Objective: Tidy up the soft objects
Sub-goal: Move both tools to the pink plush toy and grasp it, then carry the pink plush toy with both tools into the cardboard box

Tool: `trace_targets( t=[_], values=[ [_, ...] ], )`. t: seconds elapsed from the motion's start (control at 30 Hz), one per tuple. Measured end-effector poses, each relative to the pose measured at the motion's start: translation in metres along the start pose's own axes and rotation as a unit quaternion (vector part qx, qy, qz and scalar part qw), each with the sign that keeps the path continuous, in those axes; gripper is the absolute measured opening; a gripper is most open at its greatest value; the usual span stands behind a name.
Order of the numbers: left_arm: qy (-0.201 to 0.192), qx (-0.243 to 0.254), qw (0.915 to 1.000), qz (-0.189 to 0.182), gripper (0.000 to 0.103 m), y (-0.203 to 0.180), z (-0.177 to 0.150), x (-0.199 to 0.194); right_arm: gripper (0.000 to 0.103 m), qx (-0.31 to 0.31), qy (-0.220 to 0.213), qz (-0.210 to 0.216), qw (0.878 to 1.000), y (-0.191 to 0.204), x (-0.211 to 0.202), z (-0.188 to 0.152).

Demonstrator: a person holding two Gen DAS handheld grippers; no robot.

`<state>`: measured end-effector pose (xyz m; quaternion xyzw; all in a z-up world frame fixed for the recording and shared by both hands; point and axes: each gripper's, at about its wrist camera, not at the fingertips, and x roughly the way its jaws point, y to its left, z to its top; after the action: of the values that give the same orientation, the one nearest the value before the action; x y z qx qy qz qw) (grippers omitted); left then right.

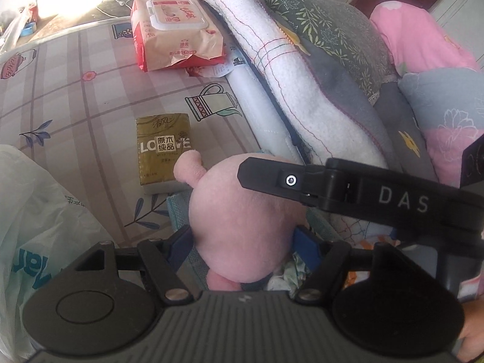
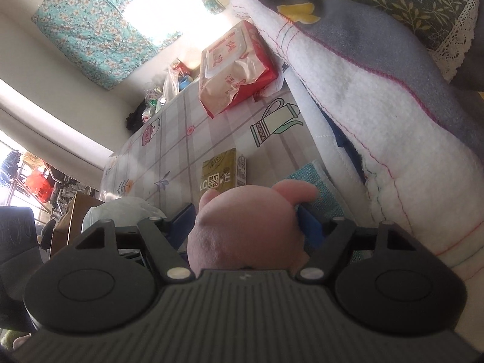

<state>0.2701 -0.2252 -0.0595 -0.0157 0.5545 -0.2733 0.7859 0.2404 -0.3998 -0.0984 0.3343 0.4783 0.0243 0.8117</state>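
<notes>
Your left gripper [image 1: 242, 242] has its blue pads pressed into both sides of the pink plush [image 1: 242, 211], so it is clamped on the toy. Your right gripper [image 2: 245, 227] does the same from its own angle: its blue pads [image 2: 311, 230] squeeze the plush [image 2: 245, 233] on either side, with two small pink nubs sticking out past the fingers. In the left view, the black arm of the right gripper [image 1: 348, 190], lettered DAS, lies across the top of the plush.

The plush sits low over the bed, just at the foot of the folded bedding. Under it shows a strip of teal cloth [image 2: 314, 184]. To your left, a white plastic bag [image 1: 36, 227] with blue print bulges at the bed's edge.

Just beyond the plush, a gold tissue pack [image 1: 163, 148] lies flat on the patterned sheet [image 1: 75, 96], with a pink nub overlapping its near corner in the left view. To the right of it, a white and grey quilt [image 1: 302, 90] is stacked in a long roll, with a green leaf-print pillow [image 1: 332, 30] and pink bedding [image 1: 423, 39] behind it.

Farther off, a red and tan wipes pack [image 1: 178, 33] rests on the sheet, touching the quilt's edge. Beyond that, the right view shows a bright window with a teal flowered curtain [image 2: 90, 30].
</notes>
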Motion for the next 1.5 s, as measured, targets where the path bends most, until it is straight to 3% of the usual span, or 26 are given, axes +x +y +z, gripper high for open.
trace_targets(
  t=[0.1, 0.43, 0.57, 0.7, 0.93, 1.17, 1.3, 1.5],
  values=[
    [-0.019, 0.003, 0.9998, -0.002, 0.073, -0.002, -0.001, -0.015, 0.069, -0.006, -0.017, 0.009, 1.0, 0.005, -0.011, 0.001],
    [-0.111, 0.006, 0.9935, -0.021, 0.073, -0.003, -0.01, -0.102, 0.069, -0.06, -0.092, 0.054, 0.992, 0.062, -0.079, -0.002],
    [-0.146, -0.005, 0.9889, -0.025, 0.074, 0.01, -0.023, -0.145, 0.07, -0.079, -0.101, 0.082, 0.988, 0.095, -0.1, -0.01],
    [-0.178, -0.012, 0.984, -0.005, 0.074, 0.031, -0.042, -0.188, 0.07, -0.1, -0.094, 0.107, 0.985, 0.137, -0.11, -0.026],
    [-0.217, -0.045, 0.9736, 0.054, 0.074, 0.09, -0.086, -0.254, 0.074, -0.137, -0.05, 0.157, 0.977, 0.226, -0.093, -0.058],
    [-0.238, -0.103, 0.9597, 0.108, 0.074, 0.169, -0.131, -0.307, 0.074, -0.174, 0.028, 0.201, 0.964, 0.328, -0.047, -0.106],
    [-0.232, -0.144, 0.9526, 0.134, 0.075, 0.216, -0.152, -0.32, 0.074, -0.191, 0.075, 0.208, 0.956, 0.376, -0.01, -0.135],
    [-0.187, -0.187, 0.955, 0.133, 0.077, 0.278, -0.166, -0.305, 0.074, -0.192, 0.128, 0.188, 0.955, 0.419, 0.048, -0.175]
  ],
)
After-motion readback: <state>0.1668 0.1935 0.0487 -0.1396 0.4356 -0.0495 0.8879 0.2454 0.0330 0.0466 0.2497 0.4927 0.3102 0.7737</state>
